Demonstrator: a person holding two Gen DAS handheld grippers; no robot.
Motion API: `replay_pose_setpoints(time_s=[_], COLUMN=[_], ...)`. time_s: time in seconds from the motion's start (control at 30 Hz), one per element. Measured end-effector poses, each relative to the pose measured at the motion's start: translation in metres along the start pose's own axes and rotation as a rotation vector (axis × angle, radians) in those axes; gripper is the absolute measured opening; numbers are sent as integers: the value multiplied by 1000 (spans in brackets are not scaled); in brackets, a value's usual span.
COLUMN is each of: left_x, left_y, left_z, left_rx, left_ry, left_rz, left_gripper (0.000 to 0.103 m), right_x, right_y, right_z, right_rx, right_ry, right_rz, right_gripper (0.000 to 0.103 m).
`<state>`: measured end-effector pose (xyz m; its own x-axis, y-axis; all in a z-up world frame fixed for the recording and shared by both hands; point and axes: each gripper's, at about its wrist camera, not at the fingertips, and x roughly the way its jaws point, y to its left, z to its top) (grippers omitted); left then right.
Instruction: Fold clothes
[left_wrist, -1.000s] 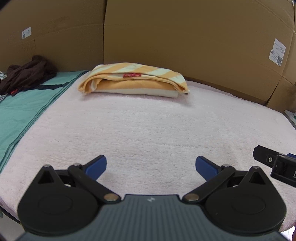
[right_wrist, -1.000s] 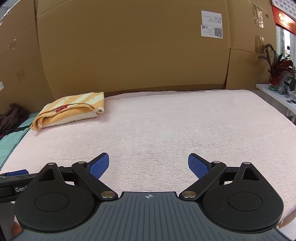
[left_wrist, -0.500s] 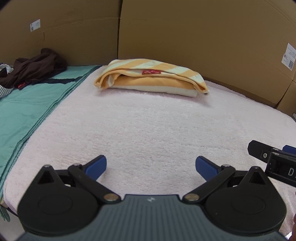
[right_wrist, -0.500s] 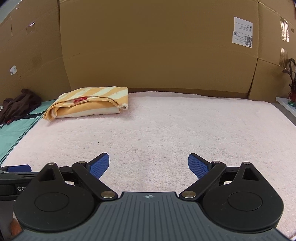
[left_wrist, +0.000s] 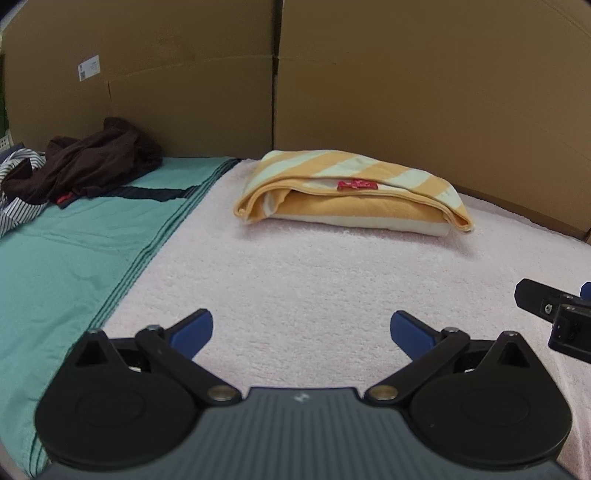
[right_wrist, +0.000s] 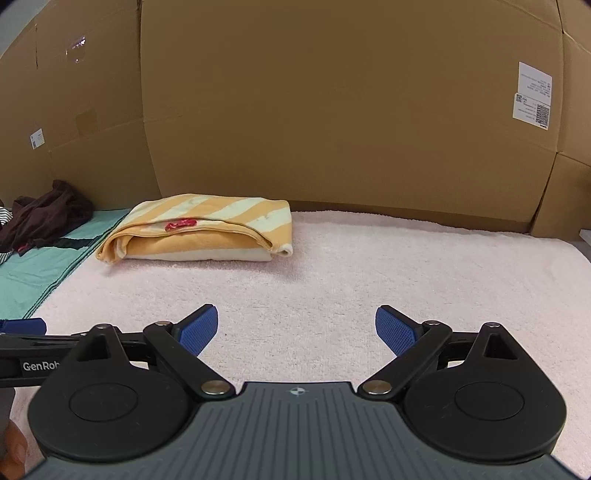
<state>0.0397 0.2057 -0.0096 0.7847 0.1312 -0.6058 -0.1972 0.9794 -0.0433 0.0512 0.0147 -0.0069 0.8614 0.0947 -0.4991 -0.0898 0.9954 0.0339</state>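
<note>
Left tongs (left_wrist: 301, 328) and right tongs (right_wrist: 296, 326) both spread wide, empty, over pink towel (left_wrist: 314, 273), folded striped garment (left_wrist: 351, 192) beyond

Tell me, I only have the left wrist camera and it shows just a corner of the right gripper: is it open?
Observer: Yes. The right gripper is open, with nothing between its fingers.
Operator: What lies in front of it?
Observer: Bare pink towel. The folded striped cloth sits ahead and to its left.
Operator: Anything further right on the towel?
Observer: No clothes there. Its right edge shows, below a cardboard wall with a white label.
</note>
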Motion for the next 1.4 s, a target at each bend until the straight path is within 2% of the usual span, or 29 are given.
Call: replay_pose_setpoints(time_s=[0.17,0.57,0.73,1.17,1.4], left_x=[7,21,23,38,48], left_y=[0,0,-6,-1,4], left_z=[4,-1,-2,11,16], left_rx=[4,-27,10,12,-6], left_ry=[-2,29,10,14,7], left_rz=[41,6,31,53,33], left_gripper=[102,102,102,102,102], right_x=[11,35,39,54,64], right_y=[6,12,11,9,13], right_z=[1,2,2,5,9], right_rx=[0,20,27,42,18], right_ry=[5,36,43,61,52], right_rz=[5,-15,-12,37,43], right_gripper=[95,95,95,95,95])
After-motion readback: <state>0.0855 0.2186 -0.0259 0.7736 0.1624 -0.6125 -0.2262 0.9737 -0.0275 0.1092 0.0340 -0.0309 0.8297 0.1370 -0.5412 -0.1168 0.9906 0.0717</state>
